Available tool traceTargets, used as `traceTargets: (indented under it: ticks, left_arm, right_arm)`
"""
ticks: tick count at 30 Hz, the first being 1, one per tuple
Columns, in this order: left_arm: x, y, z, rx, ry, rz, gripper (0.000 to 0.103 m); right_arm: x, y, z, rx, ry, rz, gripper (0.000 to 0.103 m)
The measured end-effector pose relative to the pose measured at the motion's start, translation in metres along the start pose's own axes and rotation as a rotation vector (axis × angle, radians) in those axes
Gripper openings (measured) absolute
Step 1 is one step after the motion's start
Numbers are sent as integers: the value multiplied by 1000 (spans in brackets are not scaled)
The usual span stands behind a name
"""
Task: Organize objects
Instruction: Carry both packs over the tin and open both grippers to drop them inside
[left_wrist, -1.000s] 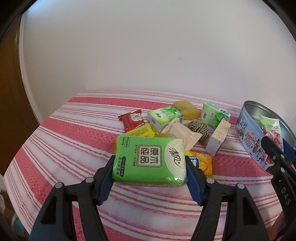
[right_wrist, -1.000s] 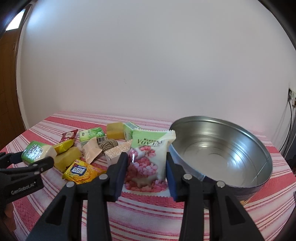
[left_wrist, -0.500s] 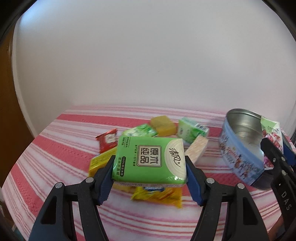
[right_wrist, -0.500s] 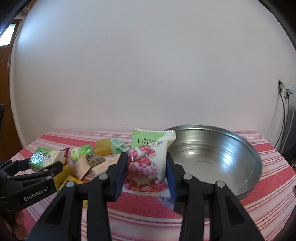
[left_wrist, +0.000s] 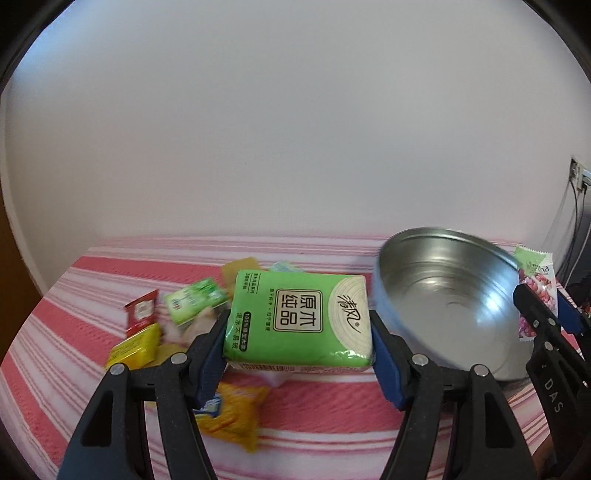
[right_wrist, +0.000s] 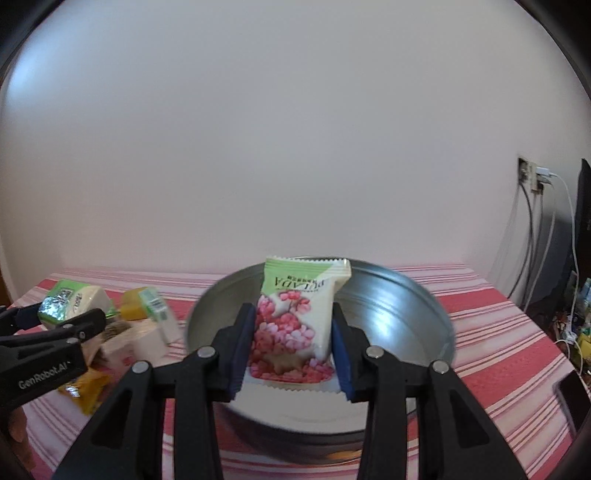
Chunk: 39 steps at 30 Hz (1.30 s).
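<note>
Tin now nearer over striped cloth, fingers clamped on tissue pack and snack packet.

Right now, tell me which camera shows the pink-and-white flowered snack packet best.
The right wrist view: the pink-and-white flowered snack packet sits centred and whole between the right hand-held gripper pads. The left wrist view shows only an edge strip of it at far right.

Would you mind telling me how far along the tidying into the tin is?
Nothing is in the round metal tin yet. In hand: the left gripper clamps a green tissue pack, the right gripper a pink snack packet. The loose pile remains on the cloth.
</note>
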<state>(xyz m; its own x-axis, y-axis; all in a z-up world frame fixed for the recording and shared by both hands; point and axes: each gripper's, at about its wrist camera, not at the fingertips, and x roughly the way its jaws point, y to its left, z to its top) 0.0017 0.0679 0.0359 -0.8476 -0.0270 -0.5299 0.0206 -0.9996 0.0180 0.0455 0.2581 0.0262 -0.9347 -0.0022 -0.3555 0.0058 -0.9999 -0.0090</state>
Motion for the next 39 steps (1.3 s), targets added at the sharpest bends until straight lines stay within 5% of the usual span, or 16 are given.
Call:
traceTargets:
  ticks: [19,39]
  left_arm:
    - [35,-93,9,84,24,-115,71]
    - [70,-113,3,106,98,-108,71]
  right_arm:
    - [32,-89,16,26,74,-120,40]
    - [58,-87,14,4,146,-100,40]
